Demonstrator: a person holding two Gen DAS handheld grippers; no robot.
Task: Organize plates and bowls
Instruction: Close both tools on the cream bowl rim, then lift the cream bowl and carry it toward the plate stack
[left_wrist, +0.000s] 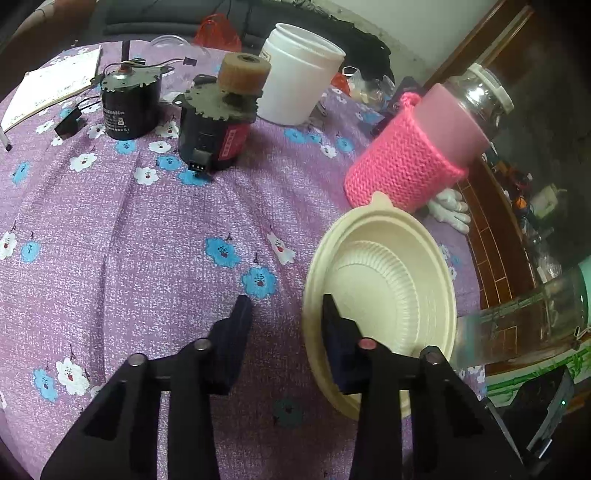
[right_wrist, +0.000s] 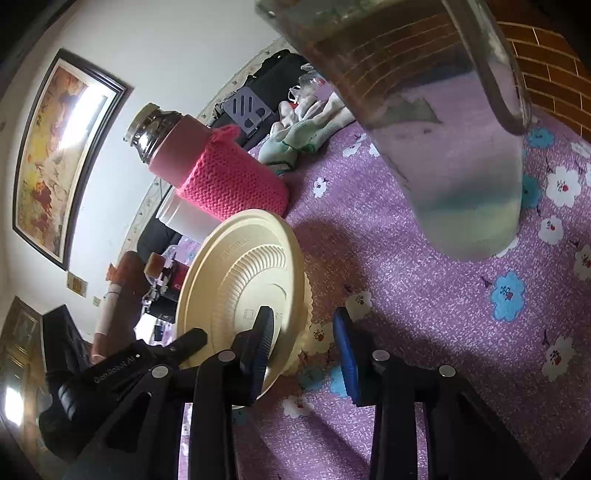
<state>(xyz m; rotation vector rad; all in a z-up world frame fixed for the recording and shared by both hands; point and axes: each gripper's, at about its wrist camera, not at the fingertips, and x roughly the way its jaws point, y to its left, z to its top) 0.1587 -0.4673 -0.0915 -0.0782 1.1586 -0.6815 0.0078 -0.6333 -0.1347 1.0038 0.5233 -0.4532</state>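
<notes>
A cream bowl stands on the purple flowered cloth at the right, with a white ribbed plate lying inside it. My left gripper straddles the bowl's left rim, one finger inside and one outside over the cloth. A strip of cloth shows between the outer finger and the rim, so it is open. From the other side, my right gripper straddles the same bowl. Its left finger lies over the plate and its blue-padded right finger stands clear of the wall, so it is open.
A bottle in a pink knitted sleeve stands just behind the bowl, with a white tub and two dark motors farther back. A clear jug stands close on the right. White gloves lie near the table edge.
</notes>
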